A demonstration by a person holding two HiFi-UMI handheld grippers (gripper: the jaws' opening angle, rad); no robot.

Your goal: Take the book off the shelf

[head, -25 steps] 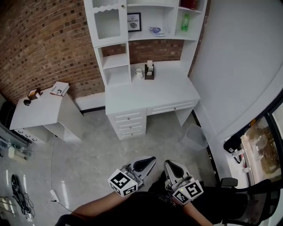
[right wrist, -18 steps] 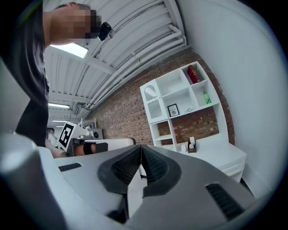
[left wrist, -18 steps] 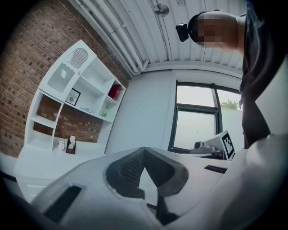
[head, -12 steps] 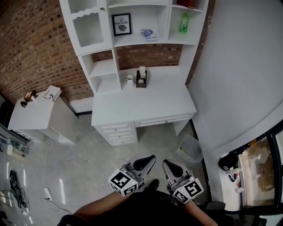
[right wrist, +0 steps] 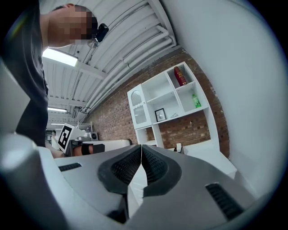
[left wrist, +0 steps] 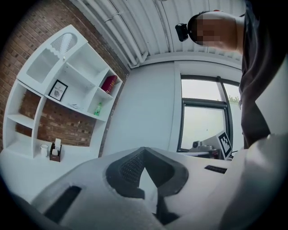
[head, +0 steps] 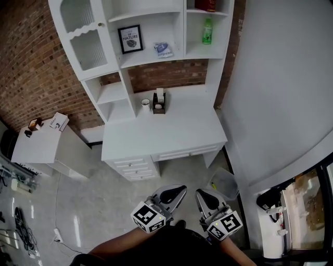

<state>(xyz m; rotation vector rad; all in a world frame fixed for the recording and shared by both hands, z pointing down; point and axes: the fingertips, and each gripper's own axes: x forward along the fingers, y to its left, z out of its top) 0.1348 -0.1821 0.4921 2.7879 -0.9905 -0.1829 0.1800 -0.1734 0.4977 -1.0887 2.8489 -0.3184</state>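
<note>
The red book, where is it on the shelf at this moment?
In the head view, the red book is at the picture's top edge, in the upper right compartment of the white shelf unit, one level above the green bottle.

Study corner staged inside an industrial hall, white desk [head: 166, 130], hutch shelves [head: 183, 31], brick wall [head: 31, 62], framed print [head: 130, 39], ribbed metal ceiling [right wrist: 126, 45], strip light [right wrist: 58, 56], large window [left wrist: 202, 121]
</note>
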